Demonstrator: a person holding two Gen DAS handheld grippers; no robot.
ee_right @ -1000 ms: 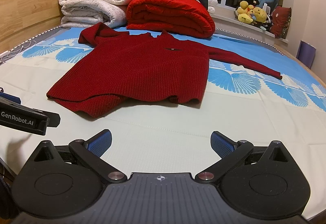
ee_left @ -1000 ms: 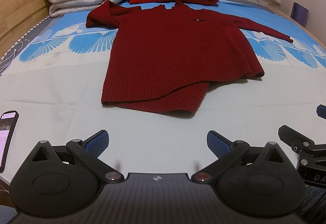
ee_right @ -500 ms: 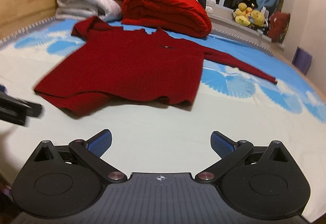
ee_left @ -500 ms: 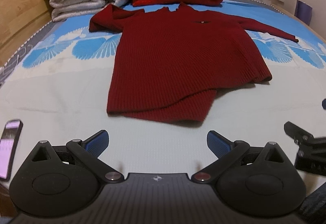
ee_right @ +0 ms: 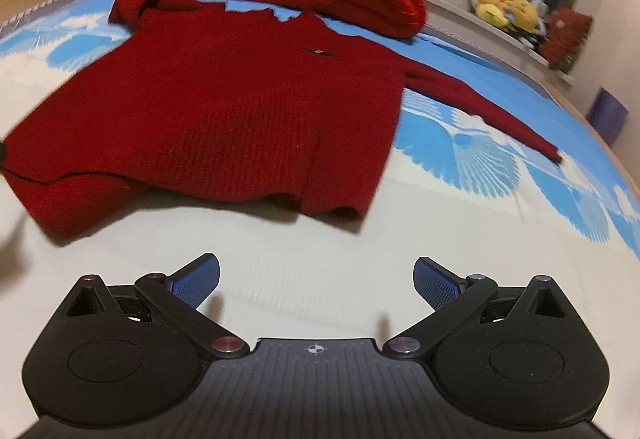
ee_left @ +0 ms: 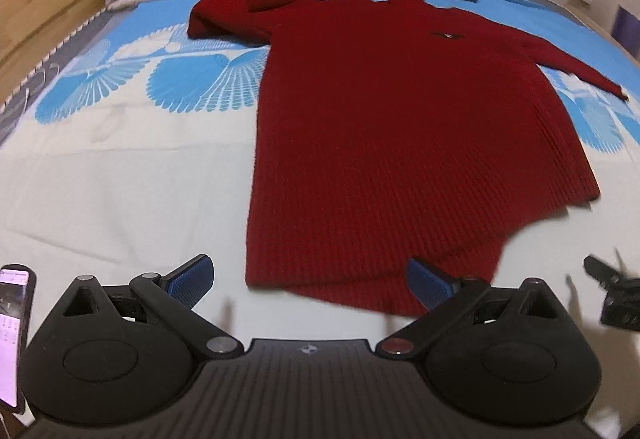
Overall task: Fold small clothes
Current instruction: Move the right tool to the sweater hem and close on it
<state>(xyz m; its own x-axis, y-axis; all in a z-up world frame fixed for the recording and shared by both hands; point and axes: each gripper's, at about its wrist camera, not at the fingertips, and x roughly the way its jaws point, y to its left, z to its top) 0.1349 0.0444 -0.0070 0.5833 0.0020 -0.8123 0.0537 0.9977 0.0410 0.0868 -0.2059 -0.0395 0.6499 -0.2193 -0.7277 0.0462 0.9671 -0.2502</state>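
Lying lengthwise, sweater (ee_left: pixel 404 143) seemingly points collar away, hem nearest.

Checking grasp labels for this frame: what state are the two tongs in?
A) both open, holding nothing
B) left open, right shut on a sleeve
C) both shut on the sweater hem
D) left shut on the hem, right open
A: the left tongs and the right tongs both have their blue pads spread wide with nothing between them, and the sweater lies flat on the bed, ungripped.
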